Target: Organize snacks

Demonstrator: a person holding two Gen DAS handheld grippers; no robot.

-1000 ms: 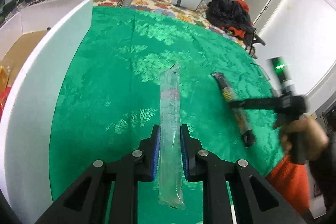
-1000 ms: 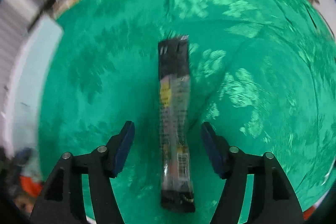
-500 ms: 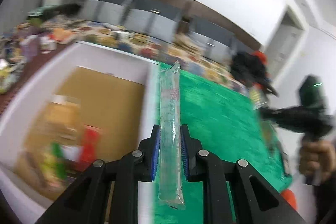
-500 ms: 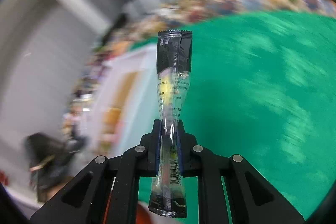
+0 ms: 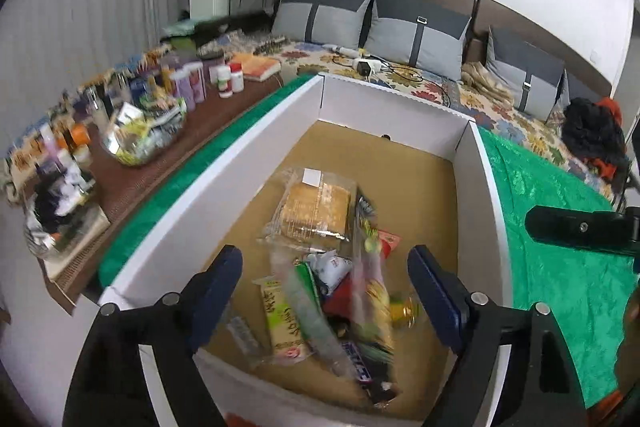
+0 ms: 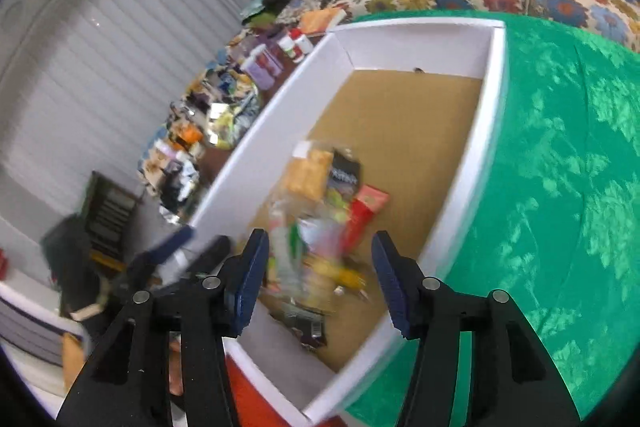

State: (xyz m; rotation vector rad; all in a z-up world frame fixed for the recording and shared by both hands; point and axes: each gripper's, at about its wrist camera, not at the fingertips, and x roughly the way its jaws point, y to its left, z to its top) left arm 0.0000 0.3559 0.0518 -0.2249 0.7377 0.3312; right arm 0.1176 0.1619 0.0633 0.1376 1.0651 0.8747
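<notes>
both sticks have left my grippers — left gripper [image 5: 324,291] and right gripper [image 6: 318,275] opening, nothing between the pads, box [image 5: 486,167] and snacks [image 5: 320,291] below them.

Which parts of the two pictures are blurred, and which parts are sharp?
Left wrist view: the left gripper, opening and empty, is sharp, as are the pillows; the snack pile in the white box is smeared. Right wrist view: the right gripper, also opening and empty, is sharp; the snacks and side shelf items are blurred; fisheye bends the box edges.
</notes>
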